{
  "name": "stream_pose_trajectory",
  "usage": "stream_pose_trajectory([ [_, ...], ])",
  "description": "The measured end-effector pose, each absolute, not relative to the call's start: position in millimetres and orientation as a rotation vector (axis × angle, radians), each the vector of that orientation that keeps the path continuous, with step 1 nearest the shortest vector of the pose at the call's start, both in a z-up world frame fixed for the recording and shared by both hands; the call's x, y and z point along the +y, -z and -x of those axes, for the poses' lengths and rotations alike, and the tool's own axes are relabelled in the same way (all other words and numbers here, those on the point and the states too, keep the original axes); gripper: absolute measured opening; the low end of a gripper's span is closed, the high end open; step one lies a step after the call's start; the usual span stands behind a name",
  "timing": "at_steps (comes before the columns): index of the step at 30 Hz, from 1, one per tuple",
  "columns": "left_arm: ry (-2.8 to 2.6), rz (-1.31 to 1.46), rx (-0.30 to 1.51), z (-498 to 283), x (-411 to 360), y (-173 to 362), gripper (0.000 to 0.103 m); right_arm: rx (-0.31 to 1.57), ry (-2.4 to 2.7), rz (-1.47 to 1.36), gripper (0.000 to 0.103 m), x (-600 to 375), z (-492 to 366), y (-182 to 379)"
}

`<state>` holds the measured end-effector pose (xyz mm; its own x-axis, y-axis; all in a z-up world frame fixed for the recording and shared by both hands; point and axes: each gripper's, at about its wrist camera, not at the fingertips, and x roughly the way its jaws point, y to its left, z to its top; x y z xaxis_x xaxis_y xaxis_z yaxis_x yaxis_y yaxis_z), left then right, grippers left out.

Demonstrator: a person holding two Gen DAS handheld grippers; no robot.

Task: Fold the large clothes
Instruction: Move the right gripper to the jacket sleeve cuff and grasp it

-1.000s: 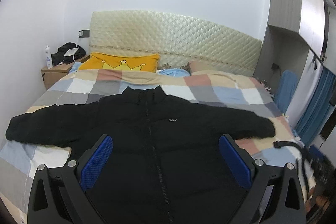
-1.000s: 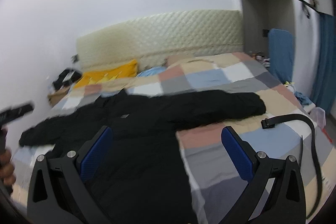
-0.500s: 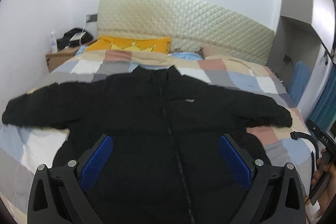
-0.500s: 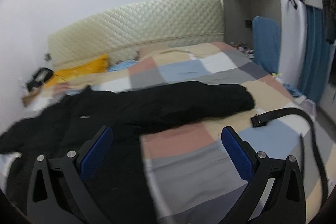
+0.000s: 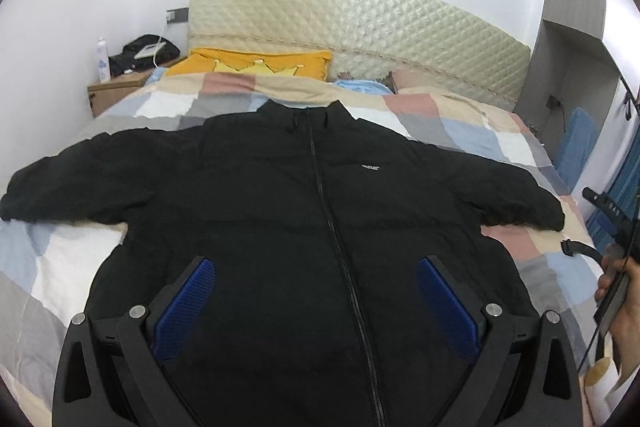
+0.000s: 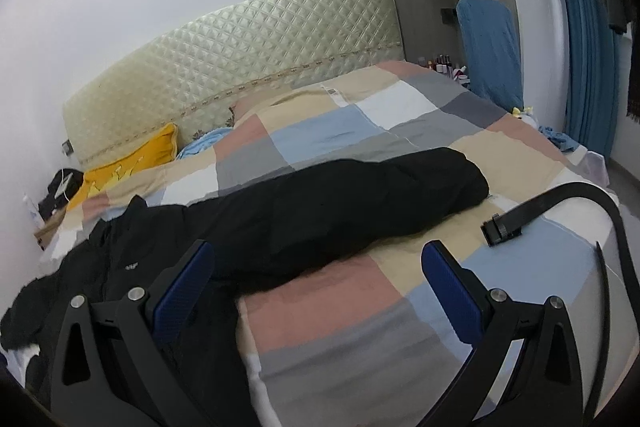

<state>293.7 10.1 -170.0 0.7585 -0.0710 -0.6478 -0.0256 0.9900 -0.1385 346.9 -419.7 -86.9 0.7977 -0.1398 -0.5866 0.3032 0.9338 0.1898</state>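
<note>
Both cameras have closed in on the bed since a second ago: my left view has pushed forward over the jacket's chest, and my right view has swung off toward the far sleeve.

Going left to right, the jacket lies face up and zipped on the checked quilt, collar toward the headboard, both sleeves spread straight out to the sides. The sleeve on the left runs out past my left gripper, which hangs over the lower chest with its jaws wide apart and nothing between them; the zipper runs almost down the middle of the gap. Further right, the other sleeve lies across the quilt with its cuff pointing away to the right, its long axis running across the bed. My right gripper hovers above the spot where that sleeve meets the body, jaws likewise spread and empty, tilted down toward the quilt. A black belt lies just beyond the cuff, apart from it.

I judge no fold is made yet. The right hand is the nearer one to that sleeve, so the sleeve fold inward looks like mine to start from there.
</note>
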Motion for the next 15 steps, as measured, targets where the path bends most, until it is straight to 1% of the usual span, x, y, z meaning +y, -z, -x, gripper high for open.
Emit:
stream_pose_trajectory([
  [4, 0.012, 0.171, 0.713, -300.1, 9.4, 170.9, 0.102, 0.592, 0.178, -0.294, 0.103, -449.5, -360.8, 93.0],
  [7, -0.015, 0.166, 0.709, -304.5, 12.0, 171.4, 0.102, 0.61, 0.201, -0.287, 0.103, -484.3, -369.8, 109.2],
  [9, -0.05, 0.164, 0.709, -309.9, 16.5, 171.7, 0.102, 0.686, 0.227, -0.238, 0.098, -514.7, -380.5, 126.4],
  [11, -0.074, 0.191, 0.715, -317.2, 23.6, 173.3, 0.102, 0.727, 0.261, -0.283, 0.087, -551.3, -384.8, 140.8],
  [13, -0.085, 0.211, 0.718, -322.8, 26.6, 176.1, 0.102, 0.745, 0.3, -0.338, 0.083, -588.5, -386.4, 153.0],
  [15, -0.065, 0.233, 0.73, -330.4, 24.5, 181.7, 0.102, 0.761, 0.328, -0.392, 0.082, -617.5, -391.5, 163.3],
])
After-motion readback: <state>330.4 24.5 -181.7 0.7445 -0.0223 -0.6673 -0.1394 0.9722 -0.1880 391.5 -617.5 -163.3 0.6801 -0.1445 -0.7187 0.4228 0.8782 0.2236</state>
